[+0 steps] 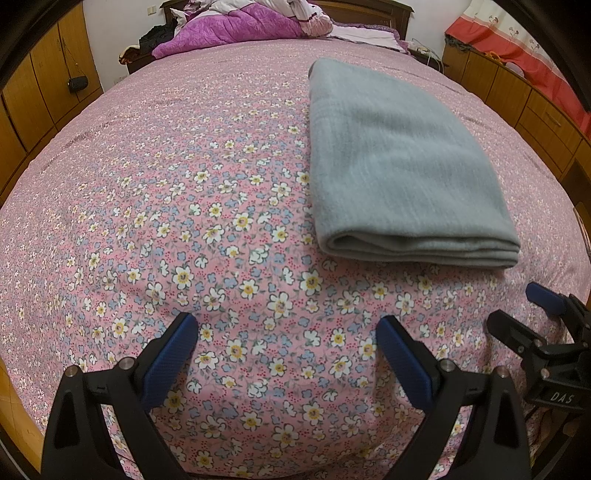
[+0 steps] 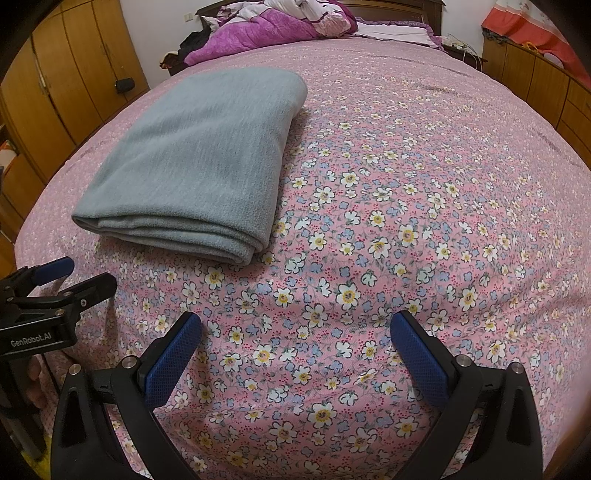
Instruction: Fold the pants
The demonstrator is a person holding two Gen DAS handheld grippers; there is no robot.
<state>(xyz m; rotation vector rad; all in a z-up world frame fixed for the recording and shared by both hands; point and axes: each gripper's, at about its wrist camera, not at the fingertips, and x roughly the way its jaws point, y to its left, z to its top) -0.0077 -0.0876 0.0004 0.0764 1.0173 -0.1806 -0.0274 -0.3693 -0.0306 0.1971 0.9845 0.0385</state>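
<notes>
Nearest, the left gripper [image 1: 286, 332] has its black arms spread wide, blue cross-hatched pads [image 1: 173, 354] well apart, holding nothing above the sheet [image 1: 184, 206]. The right gripper [image 2: 295, 332] is spread just as wide and empty too. Each view catches the other gripper at its edge: the right wrist view shows "GenRobot.AI" lettering on the left one, the left wrist view shows "DAS" on the right one.

The sheet is pink cotton printed with small white, yellow and blue flowers, faintly rumpled near the fingers.

Beyond, the pants [image 1: 399, 166] lie folded flat on it: soft grey knit, a thick rectangle of stacked layers with rounded near edge, well apart from both grippers.

Farthest, a crumpled purple quilt [image 2: 258, 33] sits by the headboard [image 2: 399, 5], with wooden cabinets [image 2: 74, 74] on both sides.
</notes>
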